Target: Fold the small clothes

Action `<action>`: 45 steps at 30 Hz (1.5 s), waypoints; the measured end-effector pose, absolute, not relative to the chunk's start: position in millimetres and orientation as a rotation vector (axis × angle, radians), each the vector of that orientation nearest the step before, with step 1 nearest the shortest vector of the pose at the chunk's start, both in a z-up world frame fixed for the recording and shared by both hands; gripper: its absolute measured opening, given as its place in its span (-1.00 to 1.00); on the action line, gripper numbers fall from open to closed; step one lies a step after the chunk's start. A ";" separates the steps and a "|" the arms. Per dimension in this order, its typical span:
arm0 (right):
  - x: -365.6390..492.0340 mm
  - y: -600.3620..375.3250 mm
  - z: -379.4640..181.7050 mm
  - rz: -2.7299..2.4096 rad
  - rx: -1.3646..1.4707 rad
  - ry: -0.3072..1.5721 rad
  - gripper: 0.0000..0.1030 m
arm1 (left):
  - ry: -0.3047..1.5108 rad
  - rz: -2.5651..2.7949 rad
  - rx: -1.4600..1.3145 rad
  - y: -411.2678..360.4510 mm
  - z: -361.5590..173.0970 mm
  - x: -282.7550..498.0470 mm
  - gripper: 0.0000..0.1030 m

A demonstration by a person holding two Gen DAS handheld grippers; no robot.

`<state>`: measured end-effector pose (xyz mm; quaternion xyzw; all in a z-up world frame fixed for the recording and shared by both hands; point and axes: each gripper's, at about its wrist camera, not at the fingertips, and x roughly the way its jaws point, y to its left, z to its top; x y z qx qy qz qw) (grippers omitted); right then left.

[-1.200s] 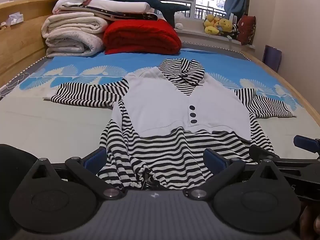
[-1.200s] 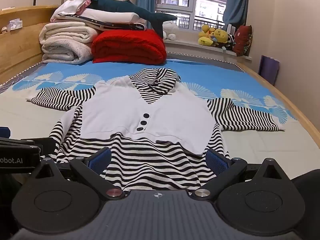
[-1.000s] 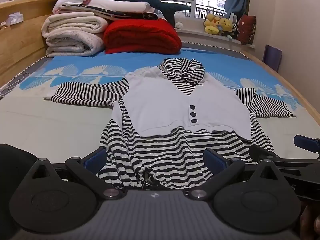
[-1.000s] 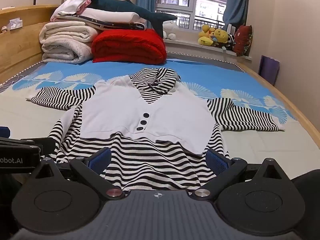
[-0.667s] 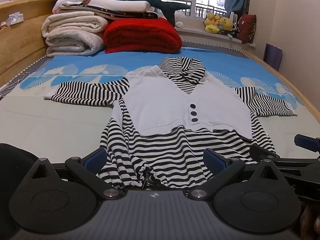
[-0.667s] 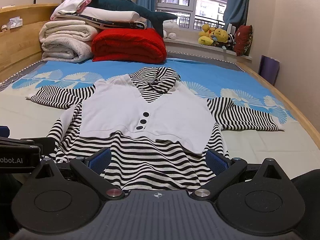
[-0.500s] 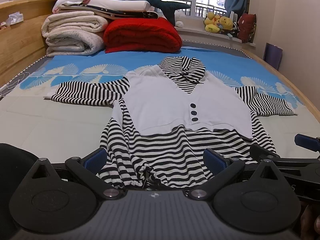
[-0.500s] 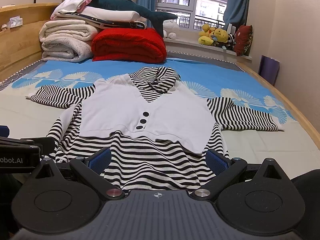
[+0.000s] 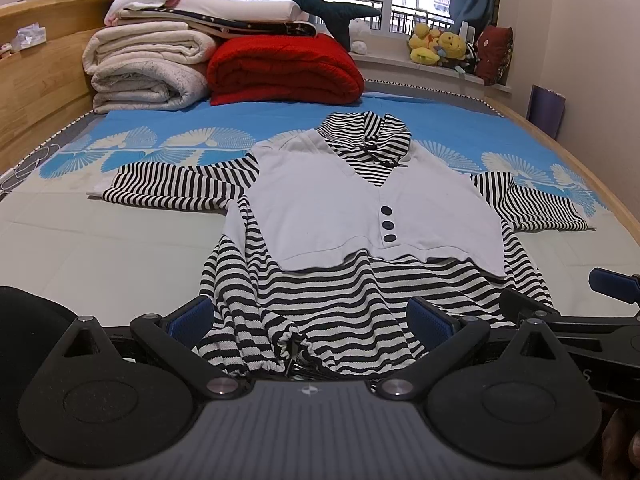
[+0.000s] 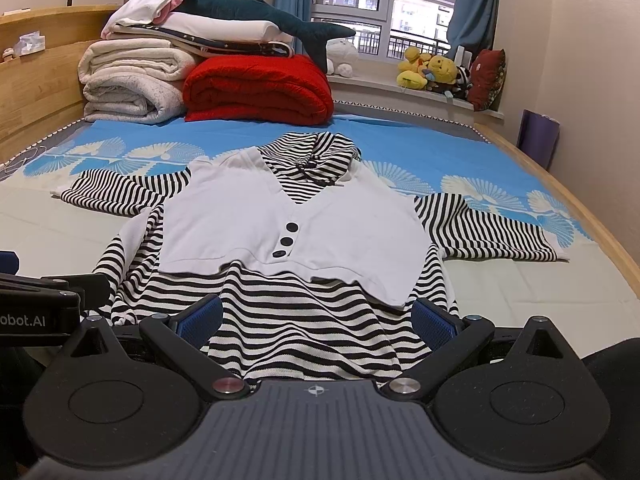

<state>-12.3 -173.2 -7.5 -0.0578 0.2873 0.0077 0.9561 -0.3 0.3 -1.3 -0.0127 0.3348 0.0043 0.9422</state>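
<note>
The bed (image 9: 100,248) in front of you carries a blue and pale sheet, and at its far end sit the rolled white quilts (image 9: 148,68) and the folded red blanket (image 9: 284,70). The striped top (image 9: 340,304) lies flat in the middle of the bed, front up, sleeves spread to either side, hood toward the window, its white vest panel (image 9: 340,208) with three dark buttons (image 9: 387,224) over the chest. Your left claw (image 9: 310,322) is spread wide at the near hem, blue pads either side of the bunched drawstring edge, gripping nothing. Your right claw (image 10: 316,320) is just as wide apart over the hem's other half, also empty; whether the pads touch the cloth cannot be told
</note>
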 end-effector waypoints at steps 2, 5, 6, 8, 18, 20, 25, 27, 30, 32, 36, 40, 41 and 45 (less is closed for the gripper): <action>-12.5 -173.3 -7.6 0.015 -0.119 0.582 0.94 | 0.682 0.009 -0.026 0.3 -1.3 -0.4 0.99; -12.5 -174.3 -7.8 0.017 -0.117 0.584 0.94 | 0.682 0.008 -0.027 0.3 -1.2 -0.4 0.99; -12.4 -174.0 -7.6 0.016 -0.118 0.584 0.94 | 0.682 0.008 -0.027 0.2 -1.1 -0.4 0.99; -12.1 -173.8 -7.6 0.016 -0.118 0.584 0.94 | 0.683 0.009 -0.026 0.2 -1.1 -0.3 0.99; -11.7 -174.4 -6.9 0.009 -0.107 0.587 0.94 | 0.680 0.007 -0.023 -4.1 -2.5 -0.1 0.99; -11.4 -173.5 -6.2 0.007 -0.107 0.588 0.94 | 0.678 0.007 -0.023 -3.7 -2.1 0.0 0.99; -12.3 -172.5 -1.3 0.012 -0.117 0.574 0.88 | 0.673 0.010 -0.013 -1.4 -6.4 0.6 0.99; -11.1 -174.4 1.7 0.005 -0.115 0.565 0.82 | 0.667 0.012 -0.012 -1.0 -3.5 2.6 0.99; -2.2 -190.2 14.9 -0.003 -0.066 0.540 0.65 | 0.628 0.008 0.011 15.1 9.2 15.6 0.87; 10.8 -208.0 26.7 -0.018 -0.037 0.516 0.64 | 0.596 0.003 0.047 29.3 20.2 32.5 0.77; 44.2 -250.7 42.6 -0.054 -0.014 0.477 0.65 | 0.661 -0.071 0.075 59.0 20.3 87.9 0.30; 77.5 -286.6 27.9 -0.096 -0.007 0.522 0.15 | 0.858 -0.116 0.019 94.5 -20.2 142.9 0.22; 84.2 -293.8 19.1 -0.115 -0.005 0.554 0.14 | 0.925 -0.091 -0.014 105.5 -37.5 152.8 0.22; 108.9 -321.9 -28.5 -0.170 0.107 0.789 0.10 | 1.177 0.005 -0.209 141.6 -79.2 176.7 0.25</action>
